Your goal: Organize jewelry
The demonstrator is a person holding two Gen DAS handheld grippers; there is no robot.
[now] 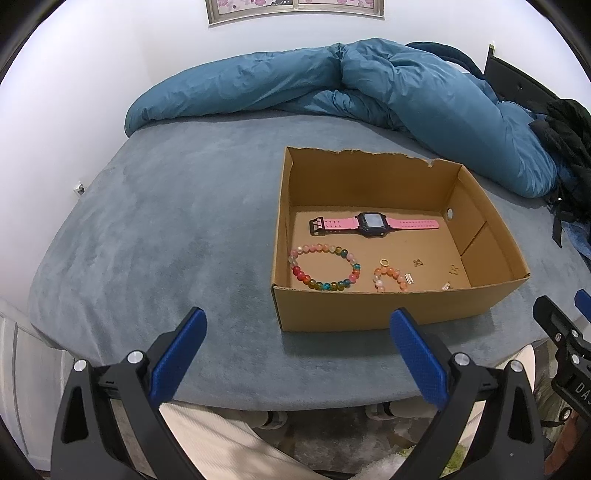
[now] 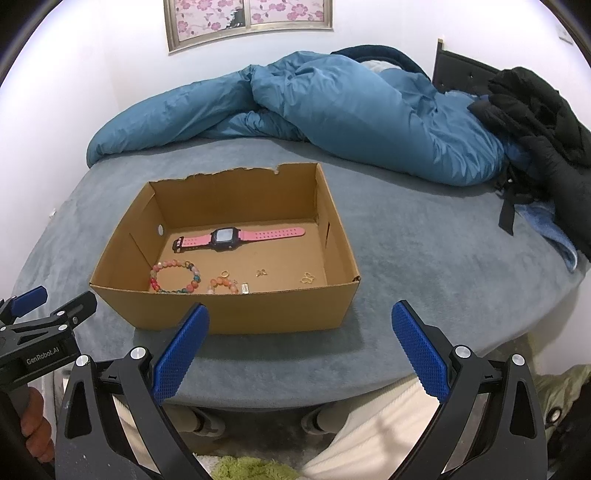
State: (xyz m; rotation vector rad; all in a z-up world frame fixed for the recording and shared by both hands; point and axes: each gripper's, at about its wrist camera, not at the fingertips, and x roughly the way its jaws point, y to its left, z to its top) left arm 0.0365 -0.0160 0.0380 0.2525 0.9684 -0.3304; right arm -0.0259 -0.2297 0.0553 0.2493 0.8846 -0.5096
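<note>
An open cardboard box (image 1: 388, 308) (image 2: 240, 314) sits on the grey-blue bed. Inside lie a pink-strapped watch (image 1: 373, 222) (image 2: 225, 238), a multicoloured bead bracelet (image 1: 323, 266) (image 2: 173, 277), a smaller orange bead bracelet (image 1: 389, 277) (image 2: 223, 285) with a gold ring, and small gold pieces (image 1: 453, 268) (image 2: 306, 277). My left gripper (image 1: 297, 323) is open, held in front of the box's near left corner, empty. My right gripper (image 2: 301, 317) is open, in front of the box's near wall, empty. Each gripper shows at the edge of the other's view.
A crumpled blue duvet (image 1: 332, 81) (image 2: 332, 107) lies behind the box. Dark clothing and a bag (image 2: 535, 122) are piled at the right. The bed's front edge (image 2: 295, 398) runs just under the grippers, with the person's legs below. A framed picture (image 2: 247, 20) hangs on the wall.
</note>
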